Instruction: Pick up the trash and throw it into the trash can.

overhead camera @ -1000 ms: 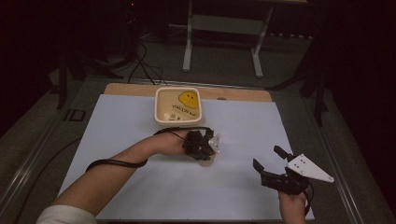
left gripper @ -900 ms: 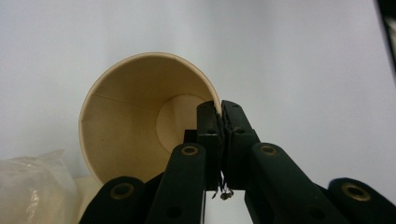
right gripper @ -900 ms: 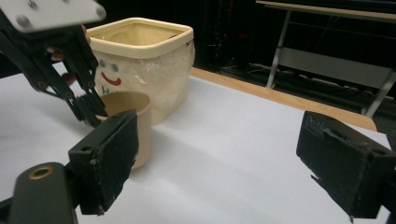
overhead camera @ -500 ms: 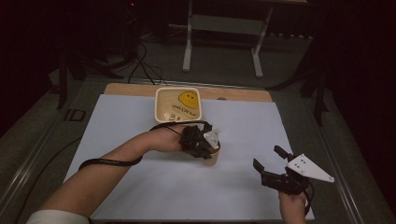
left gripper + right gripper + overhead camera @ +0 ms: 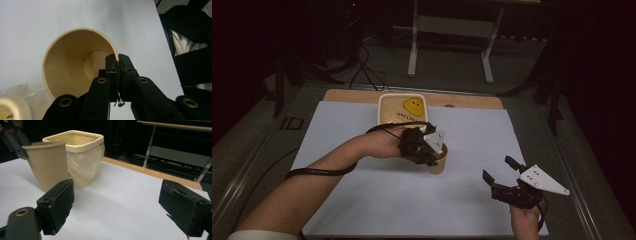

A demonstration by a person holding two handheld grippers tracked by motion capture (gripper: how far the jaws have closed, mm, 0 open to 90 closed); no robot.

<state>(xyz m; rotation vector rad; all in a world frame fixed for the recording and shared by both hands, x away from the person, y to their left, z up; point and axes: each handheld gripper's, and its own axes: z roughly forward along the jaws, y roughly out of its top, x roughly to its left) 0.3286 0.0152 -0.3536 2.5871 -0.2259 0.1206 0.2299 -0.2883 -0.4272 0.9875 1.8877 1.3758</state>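
A tan paper cup (image 5: 438, 161) stands near the middle of the white table sheet (image 5: 362, 195), empty inside (image 5: 75, 65). My left gripper (image 5: 432, 150) (image 5: 118, 60) is shut on the cup's rim, one jaw inside and one outside. In the right gripper view the same cup (image 5: 47, 165) is tilted a little beside a cream square tub (image 5: 77, 152). That tub (image 5: 403, 109) sits just behind the cup and carries a yellow smiley face. My right gripper (image 5: 502, 170) (image 5: 120, 207) stands open at the front right, nothing between its jaws.
A wooden strip (image 5: 462, 100) runs along the table's far edge. Beyond it stands a metal frame (image 5: 452, 30) on a dark floor. A black cable (image 5: 322, 171) trails under the left forearm. Clear plastic wrap (image 5: 85, 160) clings to the tub's side.
The left gripper, holding the cup, has shifted slightly right and toward the front. The right gripper has stayed where it was, still open.
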